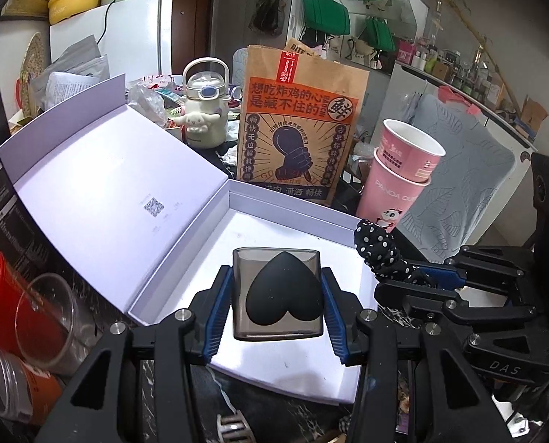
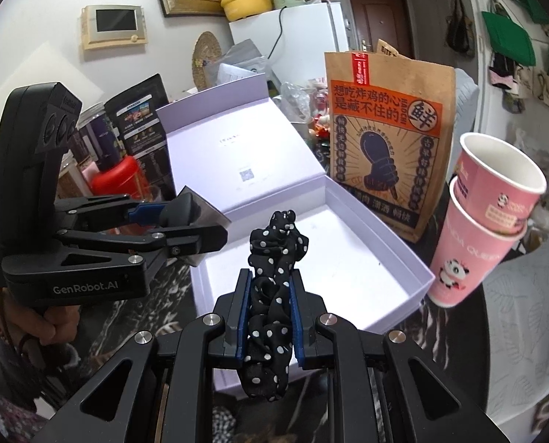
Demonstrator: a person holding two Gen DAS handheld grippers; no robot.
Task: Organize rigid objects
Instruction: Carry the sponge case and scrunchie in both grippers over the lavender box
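Fingers [image 1: 331,317] of the left gripper [image 1: 277,308] are closed on a smoky case [image 1: 277,295] above the open box [image 1: 237,354]; a dotted scrunchie [image 2: 272,295] is clamped by the right gripper [image 2: 270,313] over the box's near edge.

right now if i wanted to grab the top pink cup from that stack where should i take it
Take the top pink cup by its wall just below the rim, coming from the white box side. It sits tilted in the lower cup, mouth open and leaning away from the paper bag, so a side pinch probably suits better than one from above.
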